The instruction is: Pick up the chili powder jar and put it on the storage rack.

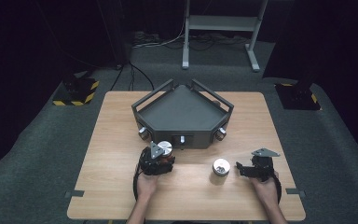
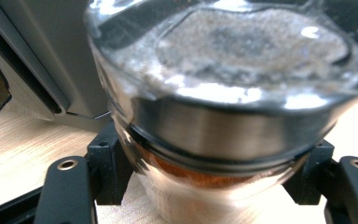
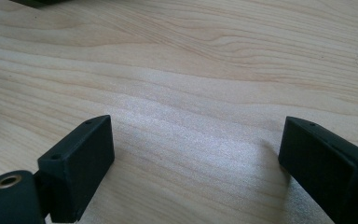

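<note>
My left gripper [image 1: 161, 157] is shut on a small glass jar [image 1: 164, 149] with a steel lid, just in front of the dark grey angular tray [image 1: 167, 123]. In the left gripper view the jar [image 2: 223, 135] stands between both black jaws and shows orange-brown contents low down; my left gripper [image 2: 209, 179] presses on its sides. A second lidded jar [image 1: 221, 167] stands alone on the table, right of centre. My right gripper [image 1: 240, 169] rests to its right, jaws pointing at it and apart from it. In the right gripper view my right gripper [image 3: 196, 154] stands open over bare wood.
The tray's grey wall [image 2: 37, 56] rises close behind the held jar. Round metal pieces sit at the tray's front corners [image 1: 143, 133] [image 1: 220, 134]. The wooden table [image 1: 121, 186] stands on grey carpet; a white frame [image 1: 221, 23] and cables lie beyond it.
</note>
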### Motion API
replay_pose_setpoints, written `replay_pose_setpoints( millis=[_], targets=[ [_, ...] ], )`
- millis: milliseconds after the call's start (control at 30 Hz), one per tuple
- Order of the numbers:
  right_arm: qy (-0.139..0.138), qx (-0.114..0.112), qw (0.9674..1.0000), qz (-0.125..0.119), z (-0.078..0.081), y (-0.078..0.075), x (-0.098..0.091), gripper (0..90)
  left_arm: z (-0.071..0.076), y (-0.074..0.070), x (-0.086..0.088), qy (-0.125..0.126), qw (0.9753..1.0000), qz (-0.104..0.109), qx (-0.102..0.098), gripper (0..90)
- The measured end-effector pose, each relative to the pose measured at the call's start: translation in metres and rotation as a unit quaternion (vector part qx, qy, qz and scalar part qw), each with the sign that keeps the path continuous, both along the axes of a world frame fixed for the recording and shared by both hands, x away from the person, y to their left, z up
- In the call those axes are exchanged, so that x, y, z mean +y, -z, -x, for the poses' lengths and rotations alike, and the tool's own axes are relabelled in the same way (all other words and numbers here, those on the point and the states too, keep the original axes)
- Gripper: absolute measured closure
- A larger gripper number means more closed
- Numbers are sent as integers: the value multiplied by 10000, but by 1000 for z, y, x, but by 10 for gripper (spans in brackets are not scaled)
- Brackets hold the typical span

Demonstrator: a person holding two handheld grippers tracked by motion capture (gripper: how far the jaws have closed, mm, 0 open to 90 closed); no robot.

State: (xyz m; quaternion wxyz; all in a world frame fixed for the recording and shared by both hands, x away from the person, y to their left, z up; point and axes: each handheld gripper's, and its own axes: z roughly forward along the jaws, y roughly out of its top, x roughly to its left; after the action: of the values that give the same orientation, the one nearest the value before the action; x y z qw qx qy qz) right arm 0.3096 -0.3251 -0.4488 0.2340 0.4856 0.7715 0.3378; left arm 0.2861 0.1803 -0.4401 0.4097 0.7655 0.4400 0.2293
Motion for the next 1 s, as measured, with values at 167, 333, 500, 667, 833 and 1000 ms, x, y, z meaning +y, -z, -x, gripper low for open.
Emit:
replay_pose_setpoints(
  millis=[167, 333, 500, 667, 833, 1000],
  targets=[
    [0, 0, 10000, -1, 0, 0, 0, 101, 2, -9, 3, 58, 10000, -3, -1, 304],
    [1, 1, 10000, 0, 0, 0, 0, 101, 1, -20, 8, 121, 9999, 26, 19, 304],
    [0, 0, 10000, -1, 0, 0, 0, 101, -2, -36, 11, 217, 9997, 29, 73, 305],
    [-3, 2, 10000, -3, 0, 0, 0, 100, -6, -52, 13, 338, 9994, 31, 107, 304],
    [-4, 3, 10000, -5, 0, 0, 0, 99, -11, -63, 18, 414, 9990, 111, 144, 305],
    [-6, 4, 10000, -7, 0, 0, 0, 99, -14, -75, 19, 453, 9988, 111, 136, 305]
  ],
)
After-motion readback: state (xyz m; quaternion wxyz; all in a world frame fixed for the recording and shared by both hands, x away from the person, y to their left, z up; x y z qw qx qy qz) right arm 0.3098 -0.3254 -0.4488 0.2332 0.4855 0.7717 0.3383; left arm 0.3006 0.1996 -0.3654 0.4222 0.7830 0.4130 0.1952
